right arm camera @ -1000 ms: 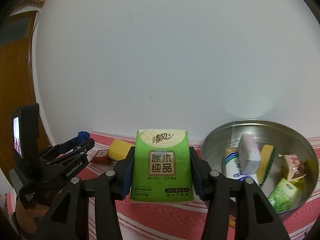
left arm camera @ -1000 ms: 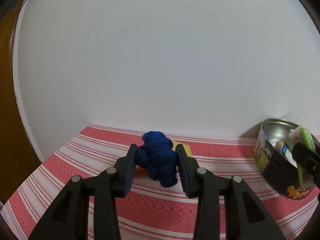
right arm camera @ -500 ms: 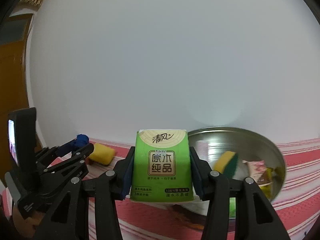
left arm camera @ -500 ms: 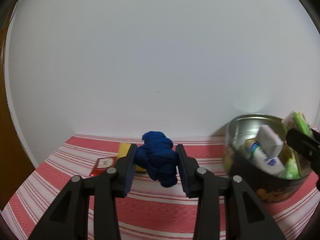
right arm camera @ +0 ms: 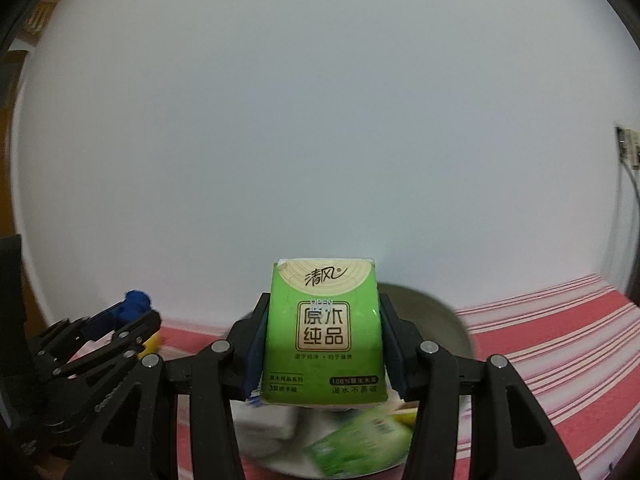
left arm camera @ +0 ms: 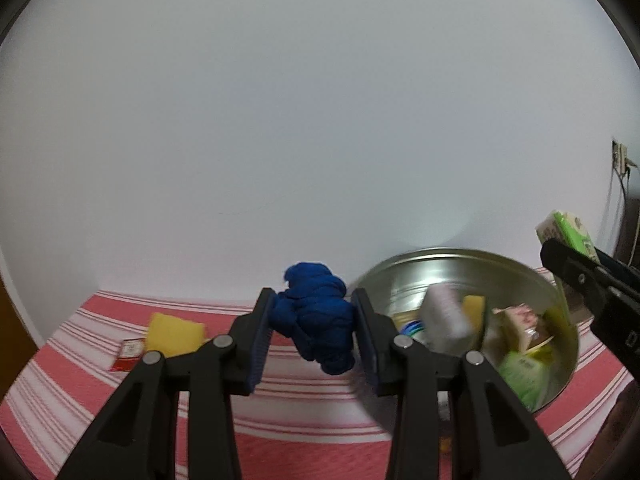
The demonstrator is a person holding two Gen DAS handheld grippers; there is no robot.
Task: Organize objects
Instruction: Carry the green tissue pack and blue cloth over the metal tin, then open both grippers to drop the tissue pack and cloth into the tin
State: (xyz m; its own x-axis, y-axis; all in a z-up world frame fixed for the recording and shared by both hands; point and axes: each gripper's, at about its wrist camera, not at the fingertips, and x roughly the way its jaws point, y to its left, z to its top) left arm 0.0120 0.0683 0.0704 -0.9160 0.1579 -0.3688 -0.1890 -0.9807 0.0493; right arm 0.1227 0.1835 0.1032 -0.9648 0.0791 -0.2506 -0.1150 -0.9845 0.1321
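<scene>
My left gripper (left arm camera: 314, 334) is shut on a knotted blue cloth (left arm camera: 316, 320) and holds it above the striped cloth, just left of the round metal tin (left arm camera: 440, 258). My right gripper (right arm camera: 322, 340) is shut on a green tissue pack (right arm camera: 324, 328) and holds it upright over the tin (right arm camera: 448, 316). The tin holds several small packs and a sponge. The right gripper with the green pack (left arm camera: 568, 232) shows at the right edge of the left wrist view. The left gripper (right arm camera: 132, 316) shows at the lower left of the right wrist view.
A yellow sponge (left arm camera: 174, 334) and a small red packet (left arm camera: 128, 354) lie on the red and white striped tablecloth (left arm camera: 300, 408) left of the tin. A plain white wall stands close behind. A wall socket with a cable (left arm camera: 620, 160) is at the right.
Both grippers have moved right with their loads. The tin has come closer to the left gripper and now sits under the right gripper's green pack.
</scene>
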